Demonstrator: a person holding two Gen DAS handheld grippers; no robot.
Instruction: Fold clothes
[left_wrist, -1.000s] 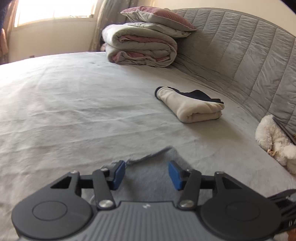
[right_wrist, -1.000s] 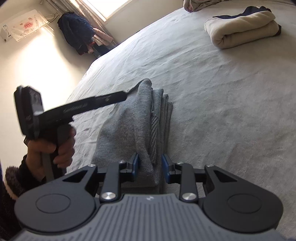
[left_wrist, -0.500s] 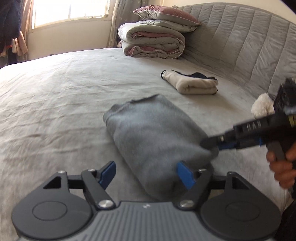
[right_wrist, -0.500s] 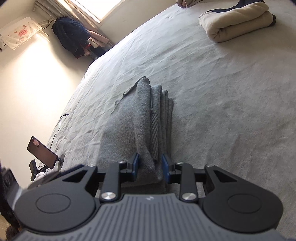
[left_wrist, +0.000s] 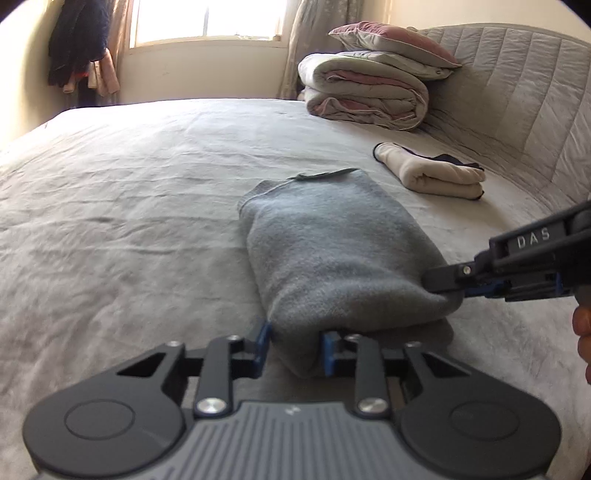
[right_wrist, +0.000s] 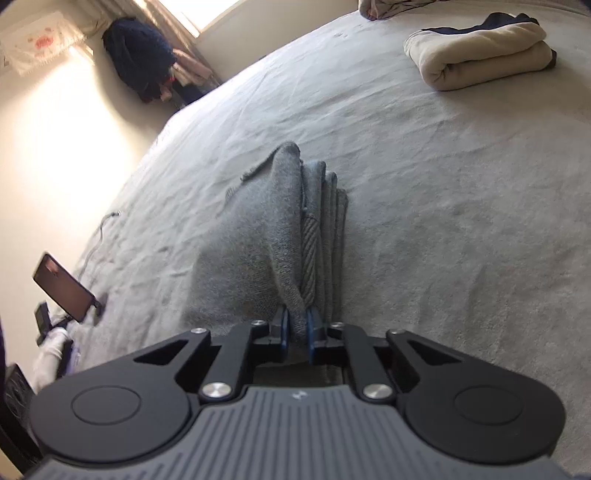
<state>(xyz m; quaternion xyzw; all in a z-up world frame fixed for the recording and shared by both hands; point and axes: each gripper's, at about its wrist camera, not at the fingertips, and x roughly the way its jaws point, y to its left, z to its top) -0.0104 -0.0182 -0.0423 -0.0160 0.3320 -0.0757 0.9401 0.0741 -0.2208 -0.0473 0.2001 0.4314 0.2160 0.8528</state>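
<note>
The folded grey sweater (left_wrist: 332, 254) lies mid-frame on the bed (left_wrist: 129, 221), long axis running away. Left gripper (left_wrist: 294, 347) clamps its near end; right gripper (right_wrist: 295, 326) pinches its lower-right corner.

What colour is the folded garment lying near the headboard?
Cream garment with dark navy trim, clearest in the right wrist view.

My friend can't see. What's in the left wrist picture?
A folded gray sweater lies on a gray bed, with the left tool gripping its near end and the right tool pinching its right corner. Behind it are a folded cream garment and stacked bedding.
</note>
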